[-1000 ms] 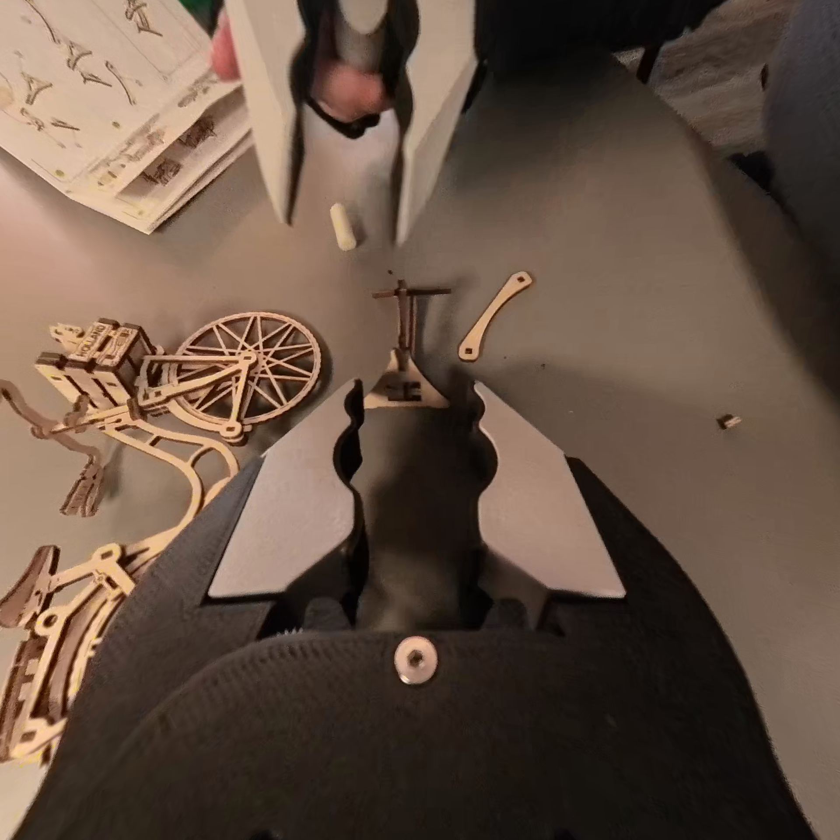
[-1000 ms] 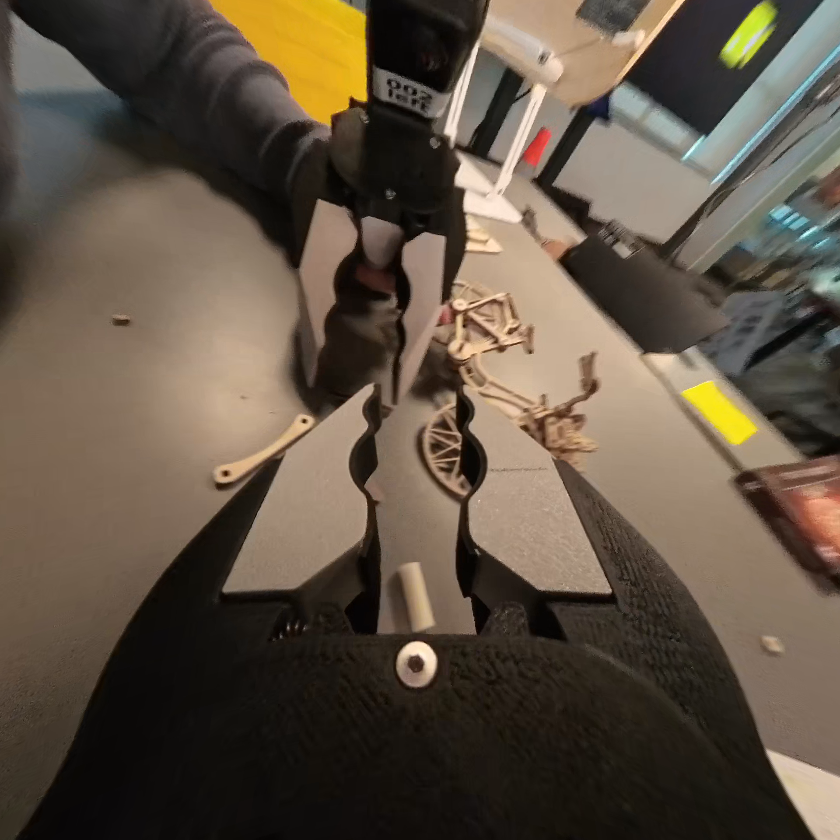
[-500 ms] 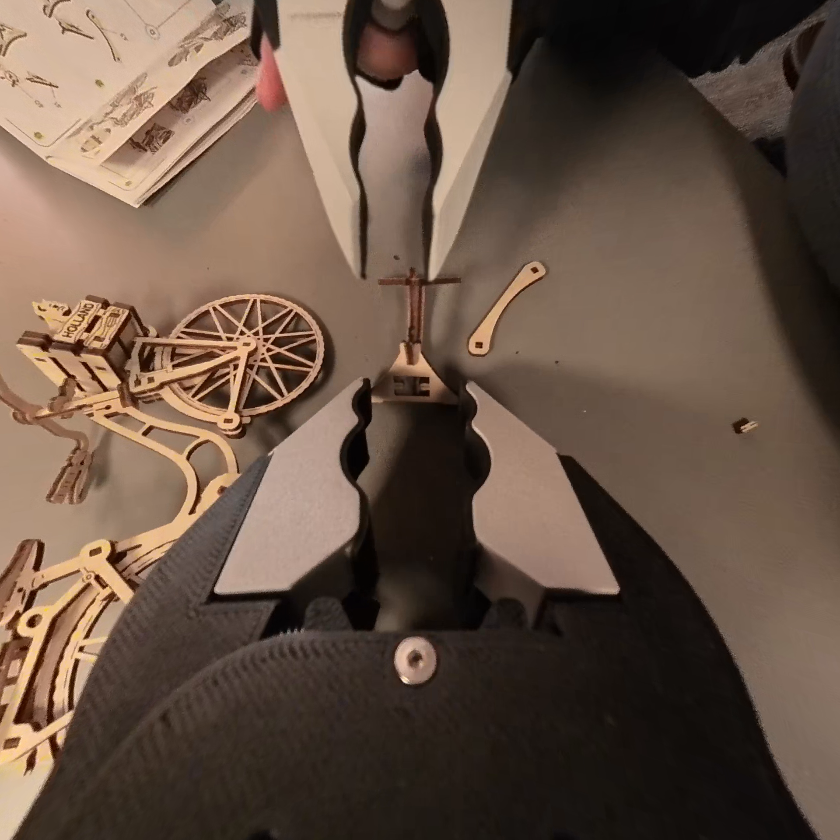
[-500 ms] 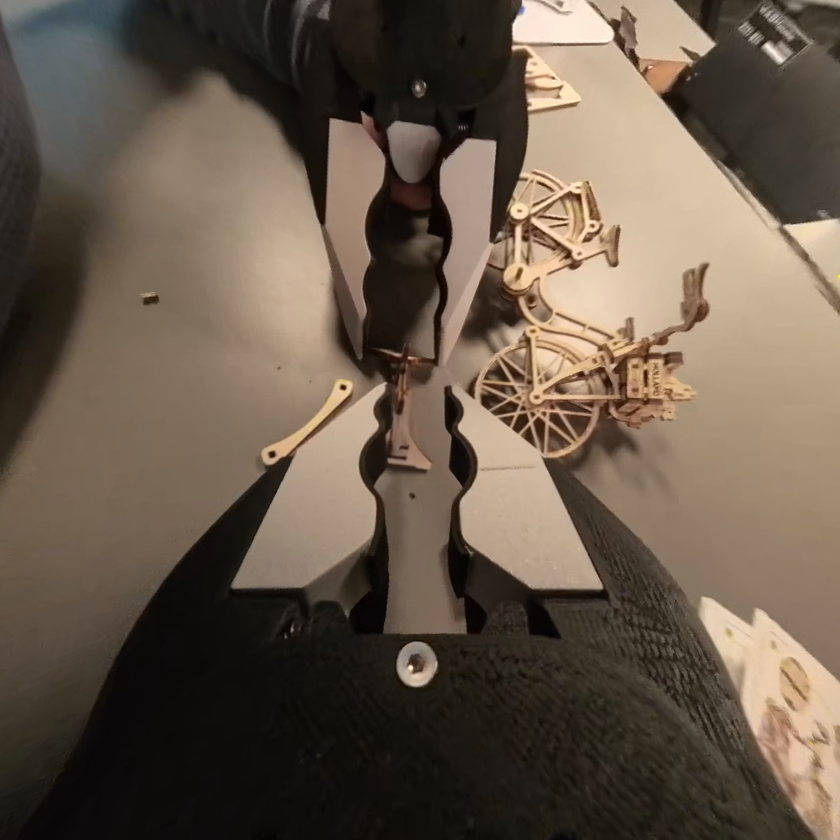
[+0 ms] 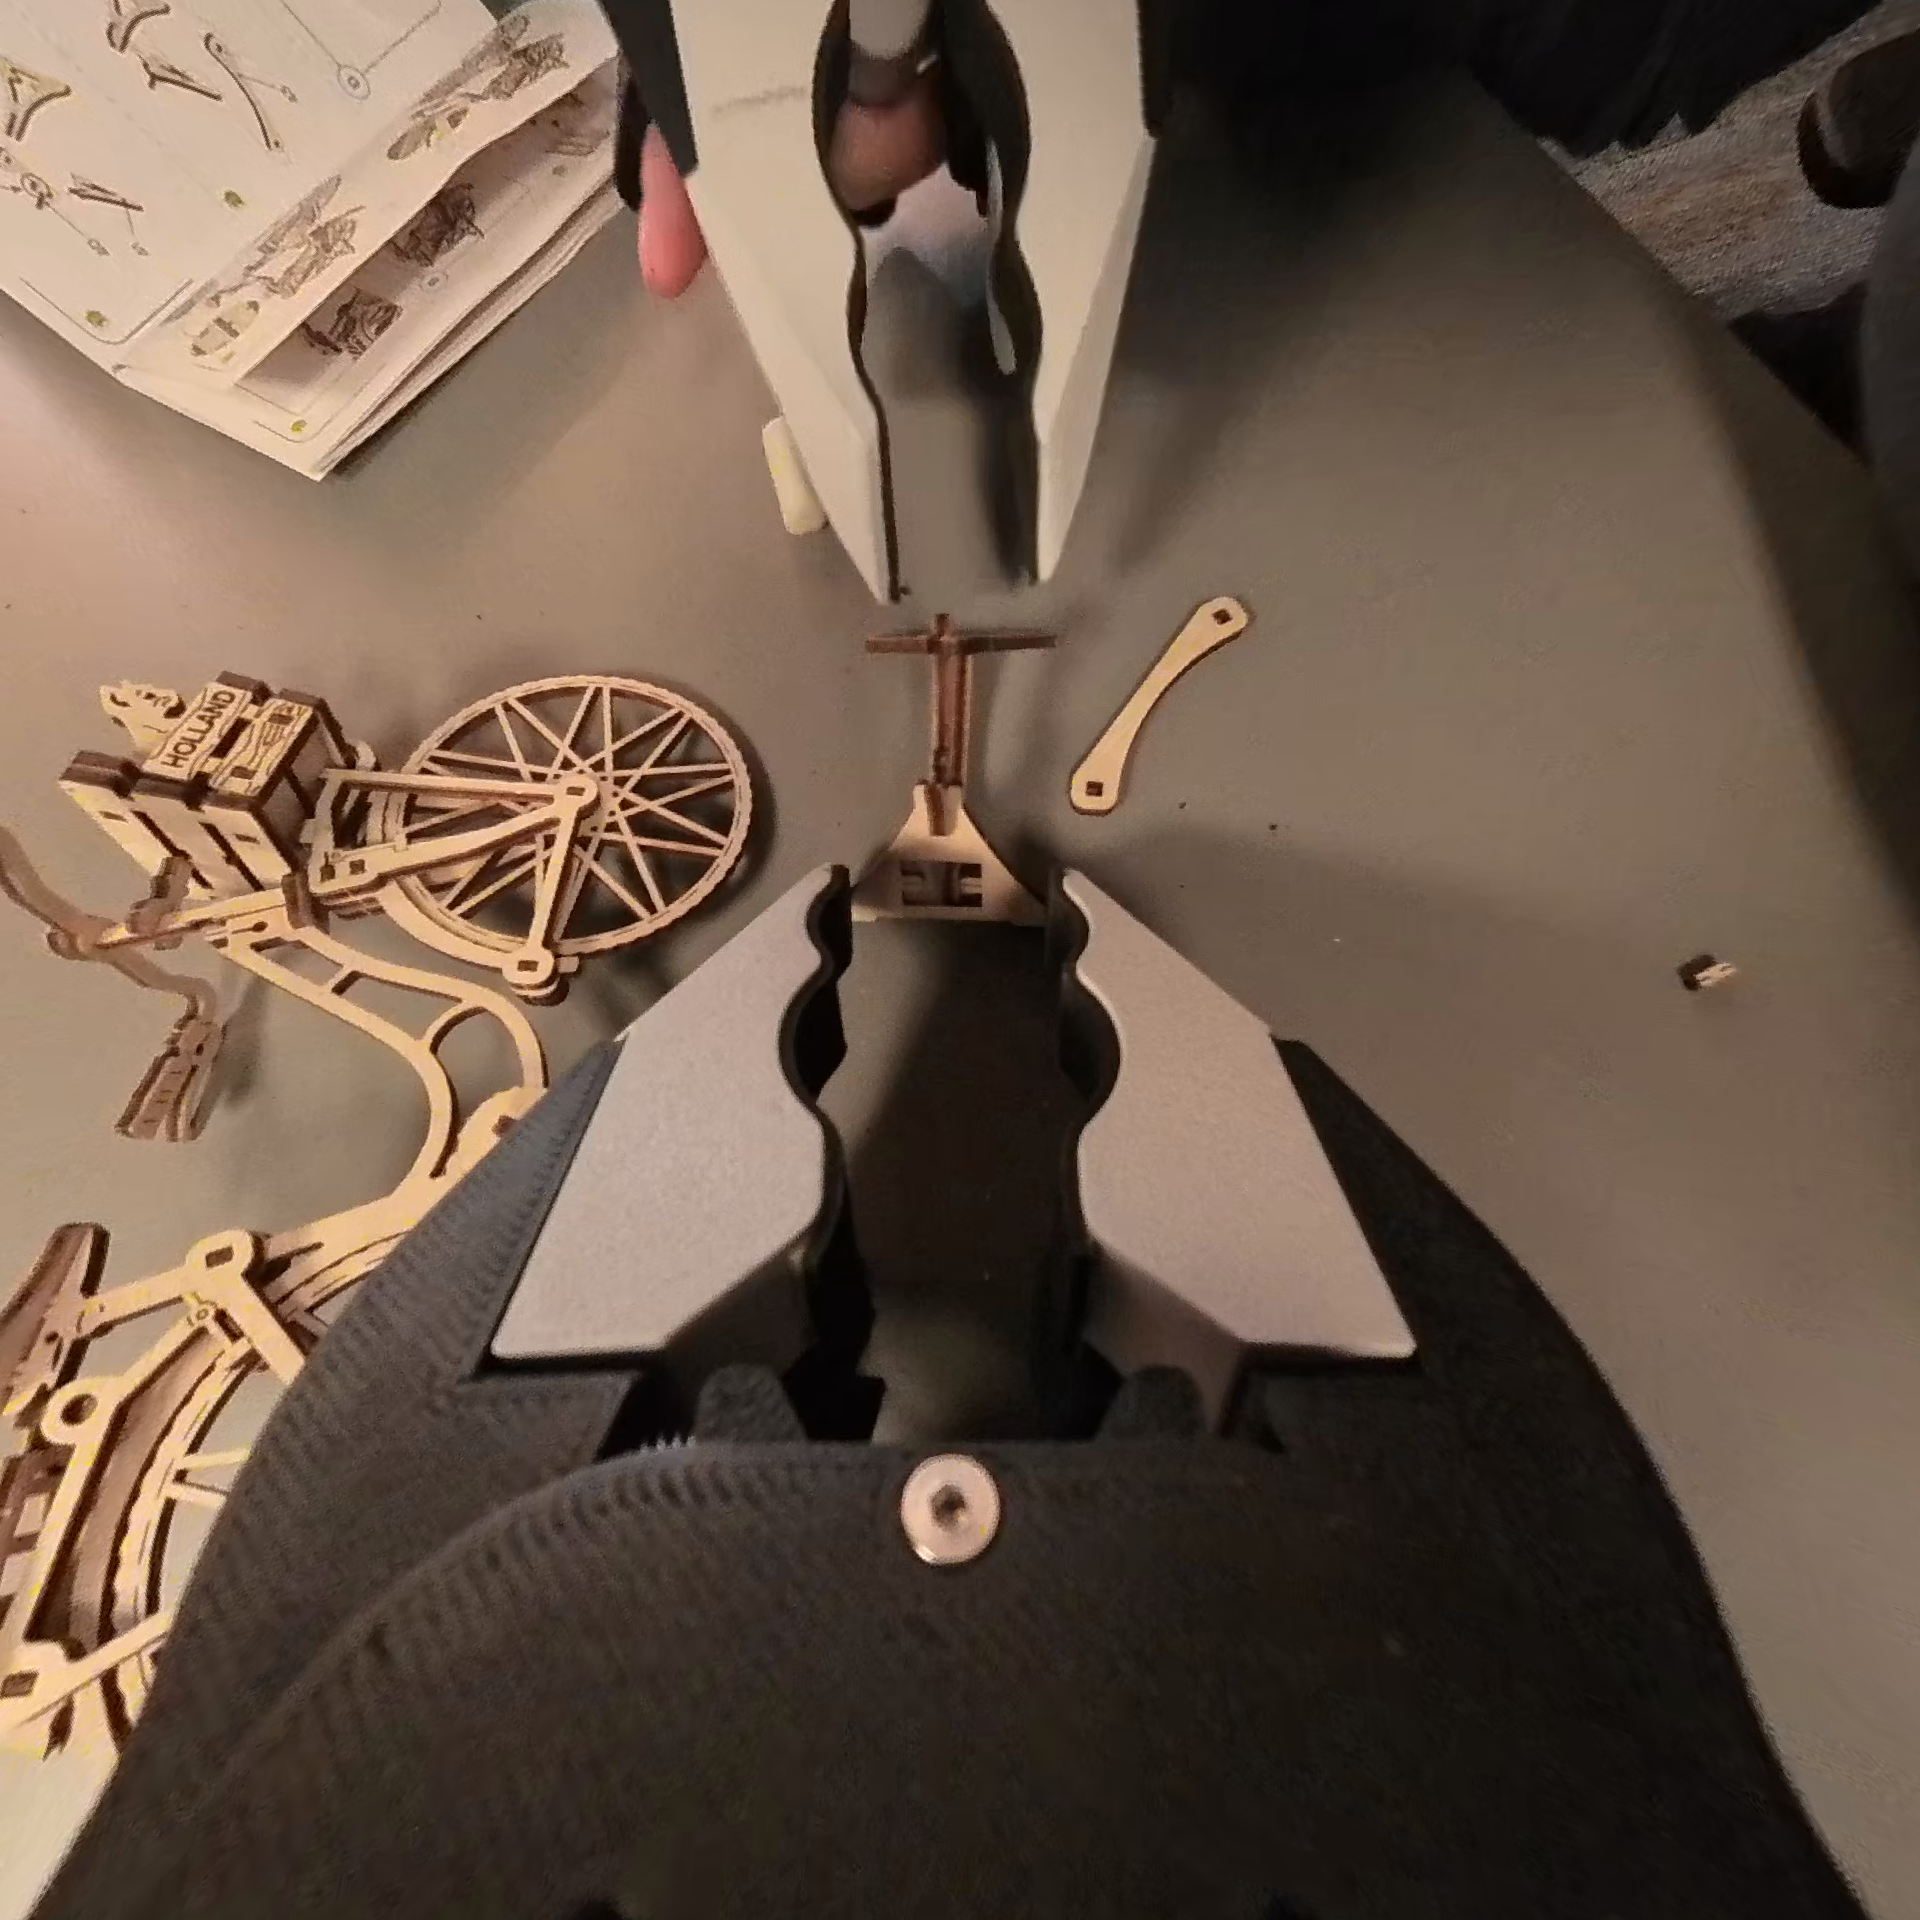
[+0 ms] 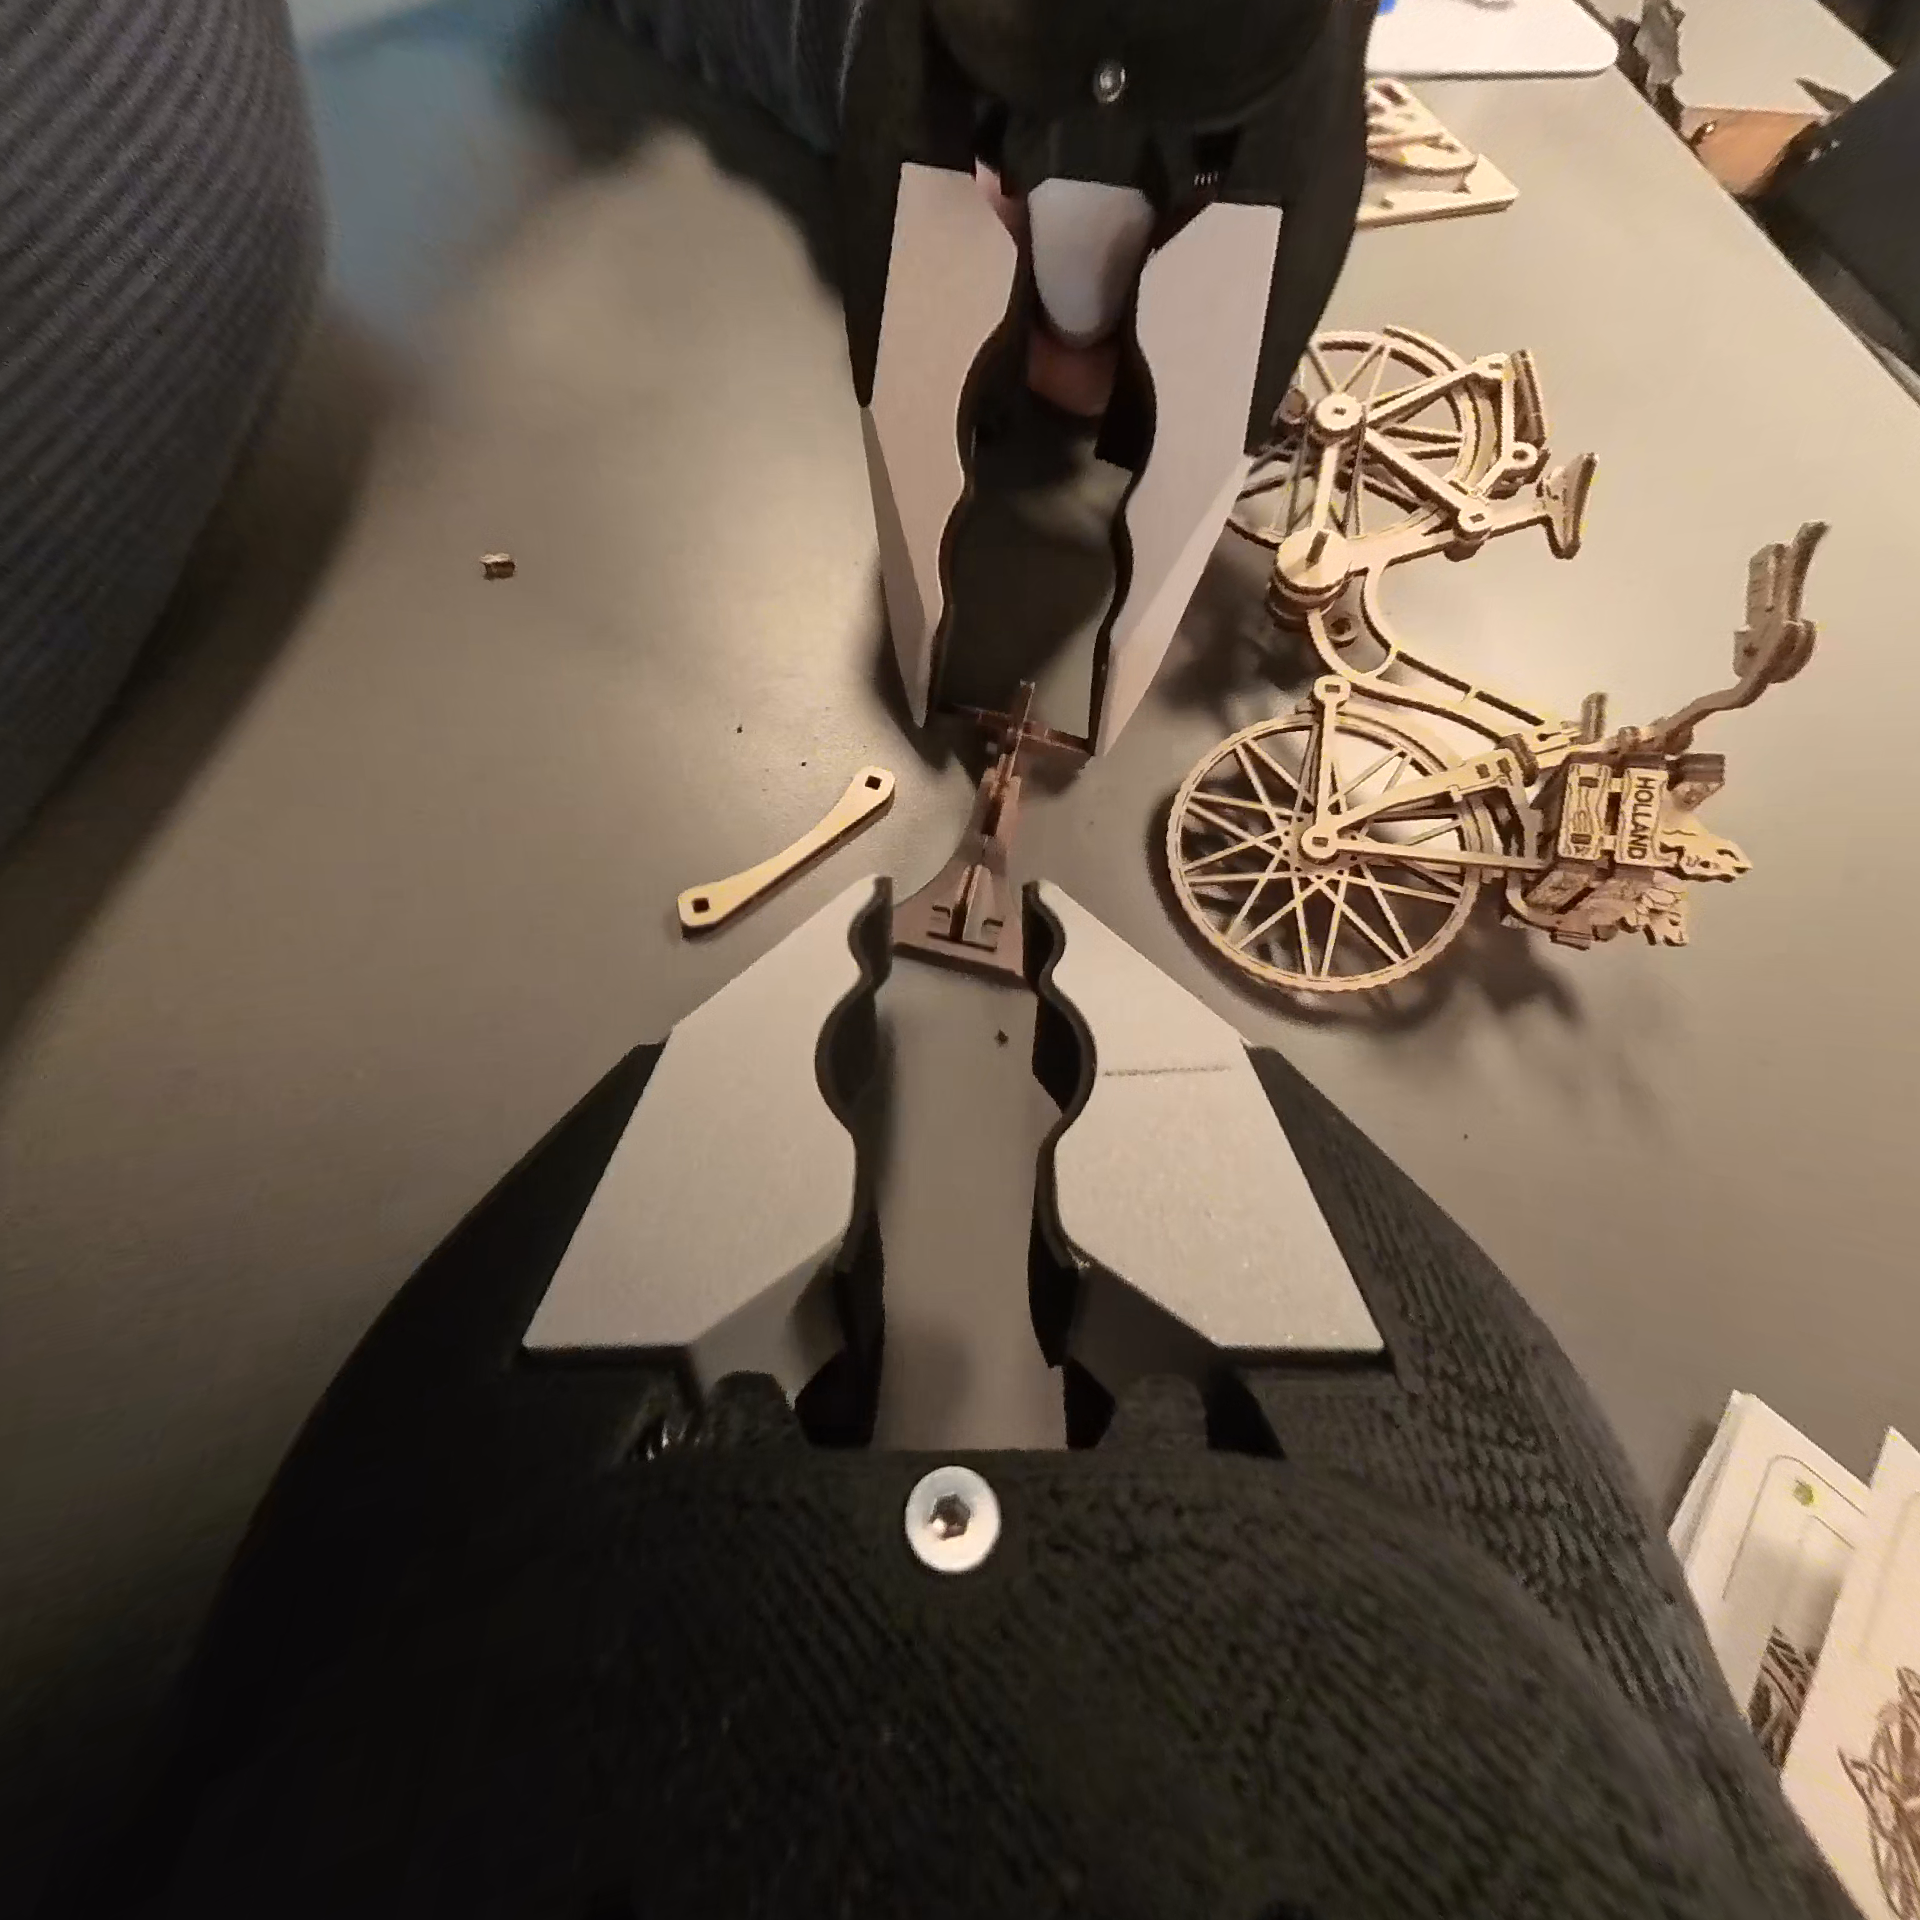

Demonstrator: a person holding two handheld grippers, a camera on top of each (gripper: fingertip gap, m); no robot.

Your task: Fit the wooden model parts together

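One crate [image 5: 223,764] on wooden bicycle [image 5: 436,831] — lettered, burnt-in capitals

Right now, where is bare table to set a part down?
Free: the grey table between the curved wooden link and the tiny wood block. Crowded: around the wooden bicycle model and instruction booklet.

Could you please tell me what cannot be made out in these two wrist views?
- Left wrist view: the wooden bicycle's rear is cut off by the left edge and hidden behind the left gripper.
- Left wrist view: the small white cylinder is half hidden behind the right gripper.
- Both views: whether either gripper's jaws touch the T-shaped part.
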